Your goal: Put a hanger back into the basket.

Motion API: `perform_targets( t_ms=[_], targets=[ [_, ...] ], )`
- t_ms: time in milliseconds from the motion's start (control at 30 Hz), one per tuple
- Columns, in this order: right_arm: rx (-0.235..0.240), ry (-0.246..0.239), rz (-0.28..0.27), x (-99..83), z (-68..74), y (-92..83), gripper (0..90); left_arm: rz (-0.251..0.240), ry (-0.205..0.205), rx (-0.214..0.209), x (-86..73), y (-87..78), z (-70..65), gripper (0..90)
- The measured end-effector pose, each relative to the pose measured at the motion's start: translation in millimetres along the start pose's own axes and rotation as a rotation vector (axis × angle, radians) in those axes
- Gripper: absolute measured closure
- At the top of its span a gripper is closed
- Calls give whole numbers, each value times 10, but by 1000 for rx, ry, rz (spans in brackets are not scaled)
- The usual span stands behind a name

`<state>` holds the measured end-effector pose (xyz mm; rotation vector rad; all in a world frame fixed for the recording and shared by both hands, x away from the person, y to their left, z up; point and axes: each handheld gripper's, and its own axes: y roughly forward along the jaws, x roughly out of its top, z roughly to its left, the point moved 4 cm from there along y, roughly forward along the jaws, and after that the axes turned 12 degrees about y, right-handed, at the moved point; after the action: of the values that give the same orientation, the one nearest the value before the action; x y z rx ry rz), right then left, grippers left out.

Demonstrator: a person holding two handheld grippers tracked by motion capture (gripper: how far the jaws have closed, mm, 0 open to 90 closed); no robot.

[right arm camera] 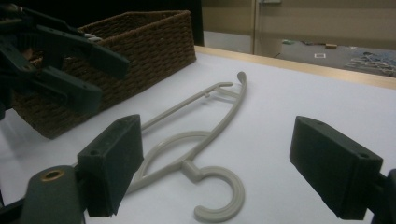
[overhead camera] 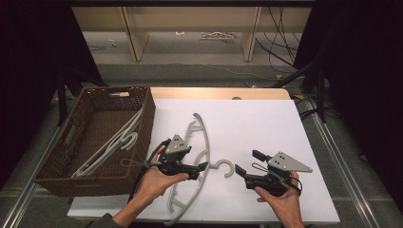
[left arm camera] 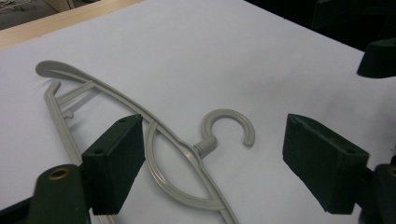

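Two grippers flank one grey hanger (overhead camera: 202, 156) flat on our white worktop (overhead camera: 266, 123) beside the wicker basket (overhead camera: 142, 102), seemingly ready for pickup; our left gripper (left arm camera: 210, 163) spreads released fingers (left arm camera: 114, 163) around its neck; our right gripper (right arm camera: 215, 168) likewise gapes, framing the hook (right arm camera: 224, 196).

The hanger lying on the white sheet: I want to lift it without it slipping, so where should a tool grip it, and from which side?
Grip the hanger at the neck just below the hook, probably with the left tool, which hovers open there. Come from above, with the jaws straddling the neck. It lies flat, so a sideways approach would probably push it.
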<state>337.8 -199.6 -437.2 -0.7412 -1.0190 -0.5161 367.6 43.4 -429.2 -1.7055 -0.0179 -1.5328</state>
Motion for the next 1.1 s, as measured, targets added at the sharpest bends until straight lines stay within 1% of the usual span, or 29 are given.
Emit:
perform_targets(
  t_ms=[33,67,100,133,167,233,267,300,333,367,400,433,500,533,567,600,633,667,700,733,767,833,867,900,967,1000,1033,1067,1100],
  targets=[
    [-7,-5,-2,4,-8,-7,184,19,22,-10,-11,22,-10,193],
    [-9,-6,0,3,-11,-9,184,22,26,-11,-16,46,-28,193],
    [-1,-6,2,0,-13,-11,184,45,50,-27,-40,115,-70,194],
    [-1,-6,2,0,-13,-11,184,45,50,-27,-40,115,-70,194],
    [-12,-8,2,-3,-16,-13,184,66,55,-42,-56,151,-98,192],
    [-9,-6,2,-5,-9,-9,185,95,61,-74,-81,242,-147,187],
    [-2,-11,5,-4,4,-3,185,100,68,-71,-85,273,-160,197],
    [2,-9,10,-6,6,-2,185,115,75,-73,-92,318,-178,199],
    [7,-18,8,-5,1,3,185,115,75,-73,-92,318,-178,199],
    [7,-18,8,-5,1,3,185,124,88,-75,-98,342,-170,199],
    [5,-14,5,-10,-2,8,185,132,89,-74,-105,364,-166,199],
    [8,-7,5,-12,-3,6,184,140,99,-68,-117,388,-160,203],
    [6,-14,1,-9,-13,-4,184,158,107,-70,-138,421,-160,218],
    [-10,-22,-2,-2,-24,-12,185,164,111,-72,-148,445,-160,217],
    [-1,-6,3,-4,-18,-16,185,166,118,-73,-150,458,-159,221],
    [-4,-11,10,0,-28,-23,184,169,122,-74,-152,471,-166,242],
    [-4,-11,10,0,-28,-23,184,168,113,-76,-156,484,-176,242],
    [2,-6,7,-1,-26,-16,185,175,127,-79,-157,494,-177,244],
    [7,-19,-7,1,-33,2,185,175,136,-86,-160,505,-176,248],
    [7,-19,-7,1,-33,2,185,182,131,-76,-167,512,-184,248],
    [-18,-26,30,-4,-41,-32,184,195,141,-76,-181,527,-177,256],
    [-18,-25,32,-4,-39,-32,185,199,143,-82,-187,535,-180,259],
    [-16,-18,39,-6,-30,-39,185,204,153,-78,-190,538,-178,263],
    [-13,-23,4,-3,-27,-12,185,206,153,-78,-197,548,-181,264],
    [-10,-22,1,2,-15,-9,185,216,150,-75,-208,574,-191,279],
    [4,-15,-4,0,-9,4,185,225,152,-82,-218,598,-197,285],
    [9,-21,-1,-1,-13,11,185,246,157,-88,-229,613,-196,306],
    [9,-21,-1,-1,-13,11,185,262,156,-96,-240,627,-193,306],
    [9,-22,1,-1,-14,10,185,278,139,-83,-256,654,-188,305]
  ],
)
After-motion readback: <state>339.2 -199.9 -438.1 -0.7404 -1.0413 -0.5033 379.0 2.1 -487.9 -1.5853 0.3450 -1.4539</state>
